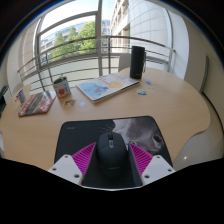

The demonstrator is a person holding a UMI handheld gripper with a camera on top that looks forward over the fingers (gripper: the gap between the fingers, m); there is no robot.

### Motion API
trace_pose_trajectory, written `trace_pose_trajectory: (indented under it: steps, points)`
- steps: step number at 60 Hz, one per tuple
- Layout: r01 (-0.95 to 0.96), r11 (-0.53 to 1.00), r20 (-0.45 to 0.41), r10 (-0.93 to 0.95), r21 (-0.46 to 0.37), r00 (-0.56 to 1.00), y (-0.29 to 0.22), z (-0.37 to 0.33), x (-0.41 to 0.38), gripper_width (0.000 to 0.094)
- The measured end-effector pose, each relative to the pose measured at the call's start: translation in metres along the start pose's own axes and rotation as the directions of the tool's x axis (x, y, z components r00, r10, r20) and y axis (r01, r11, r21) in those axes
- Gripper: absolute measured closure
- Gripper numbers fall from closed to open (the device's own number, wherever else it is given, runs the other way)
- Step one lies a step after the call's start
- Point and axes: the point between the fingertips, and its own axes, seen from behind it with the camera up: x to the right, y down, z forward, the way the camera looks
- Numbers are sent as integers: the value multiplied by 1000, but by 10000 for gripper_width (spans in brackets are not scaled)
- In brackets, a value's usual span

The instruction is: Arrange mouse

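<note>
A black computer mouse (111, 152) sits between my two fingers, its front pointing away from me. My gripper (112, 146) is shut on it, and both magenta pads (84, 158) press against its sides. Under the mouse lies a black mouse mat (80, 132) on the round wooden table (170, 105). The rear of the mouse is hidden low between the fingers. I cannot tell whether the mouse rests on the mat or hangs just above it.
Beyond the mat lie an open magazine (106, 88) and a small blue item (143, 93). A tall black cylinder (137, 62) stands at the table's far edge. A small box (62, 90) and a book (35, 102) are off to the left. A railing and windows lie behind.
</note>
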Motion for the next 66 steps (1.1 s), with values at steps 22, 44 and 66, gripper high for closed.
trace_pose_trajectory:
  steps: [22,44,66]
  points:
    - [32,993,-63,-25,113,998,-20,-142,0,88]
    - [71,986,-119,-53,152,991,48,-319,-14,88]
    - [106,979,-138,-82,176,987,74,-361,-19,94]
